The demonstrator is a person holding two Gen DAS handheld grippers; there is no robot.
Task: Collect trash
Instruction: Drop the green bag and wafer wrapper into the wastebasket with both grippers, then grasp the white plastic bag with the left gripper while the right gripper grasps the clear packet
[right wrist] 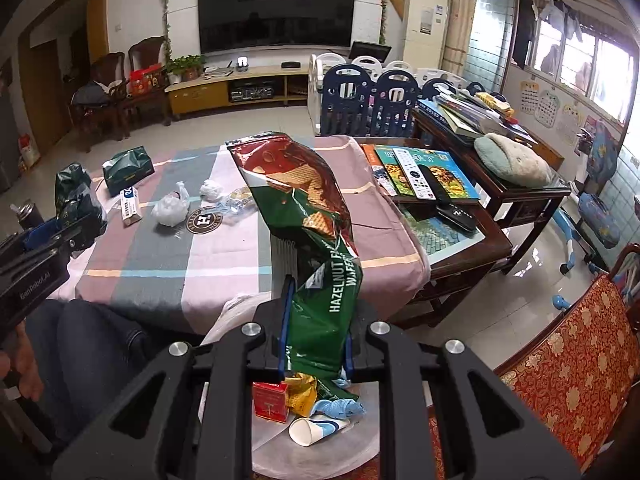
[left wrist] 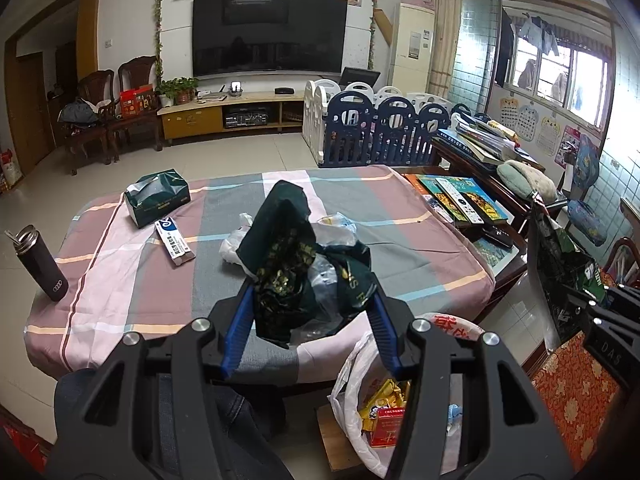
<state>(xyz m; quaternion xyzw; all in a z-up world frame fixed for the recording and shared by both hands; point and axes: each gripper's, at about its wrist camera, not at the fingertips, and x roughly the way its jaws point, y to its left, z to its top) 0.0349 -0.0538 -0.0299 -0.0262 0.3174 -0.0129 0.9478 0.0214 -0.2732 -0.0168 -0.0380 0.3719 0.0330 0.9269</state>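
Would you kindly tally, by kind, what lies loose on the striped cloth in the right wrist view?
Boxes: 2 (tissue pack, toothpaste box)
Crumpled white wads: 2
Clear wrapper: 1
Round badge: 1
Total: 6

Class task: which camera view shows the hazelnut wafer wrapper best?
The right wrist view: the wafer wrapper fills the centre, its lettering readable, clamped in the right gripper. The left wrist view shows only a dark sliver of it at the right edge.

Dark green crumpled wrapper (left wrist: pixel 296 256) hanging between blue fingers (left wrist: pixel 240 336). Hazelnut wafer bag (right wrist: pixel 312 240) standing upright, pinched. White trash bag (left wrist: pixel 360 392) sitting open below tabletop (left wrist: pixel 140 280).
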